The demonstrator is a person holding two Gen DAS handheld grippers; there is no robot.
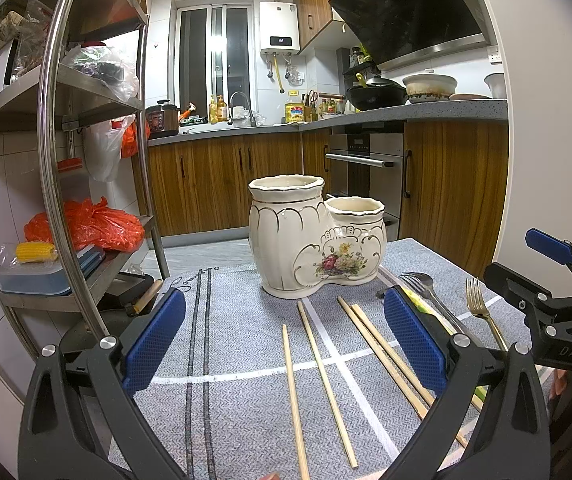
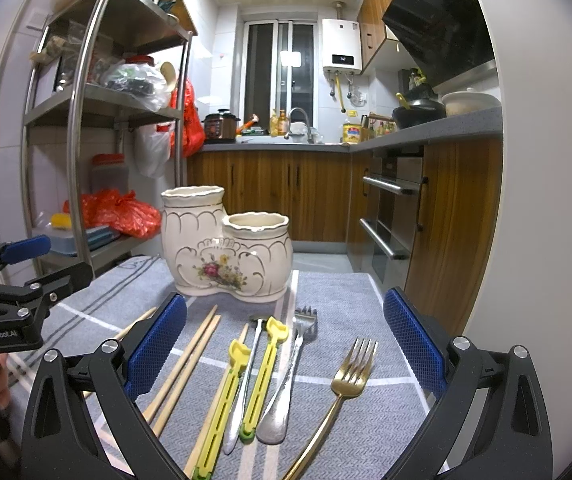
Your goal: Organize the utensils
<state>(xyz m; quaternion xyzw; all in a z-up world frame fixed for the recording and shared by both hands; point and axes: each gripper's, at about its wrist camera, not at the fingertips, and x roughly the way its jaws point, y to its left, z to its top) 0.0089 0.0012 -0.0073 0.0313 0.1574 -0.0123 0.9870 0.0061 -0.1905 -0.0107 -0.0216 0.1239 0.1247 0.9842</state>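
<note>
1. We hold both tools released over the table: the left gripper [image 1: 284,340] has its jaws spread wide with nothing between them, and the right gripper [image 2: 284,350] stands the same way, empty.

2. Nothing is stowed yet, so we judge the step in hand to be a first pick. Every utensil lies flat on the grey cloth [image 1: 246,400] on our side of the ceramic holder [image 1: 313,236].

3. Four wooden chopsticks [image 1: 325,384] lie in front of the holder's taller cup, nearly parallel, tips toward it. The left gripper hovers above them.

4. In front of the shorter cup lie two yellow tongs [image 2: 264,376], a silver spoon [image 2: 244,384] between them, a silver fork [image 2: 289,376] just beside them and a gold fork [image 2: 345,392] farthest from the chopsticks.

5. To do the pick well, we would come down squarely over one piece, close across its width near mid-length, and lift it level before tipping it upright (thin sticks on cloth roll easily, and the paired ones touch, so taking two is a risk).

6. The holder is cream glazed ceramic with gold scalloped lines and a painted flower spray; its two joined cups, one tall and one short, stand upright, and their insides are hidden from us.
</note>
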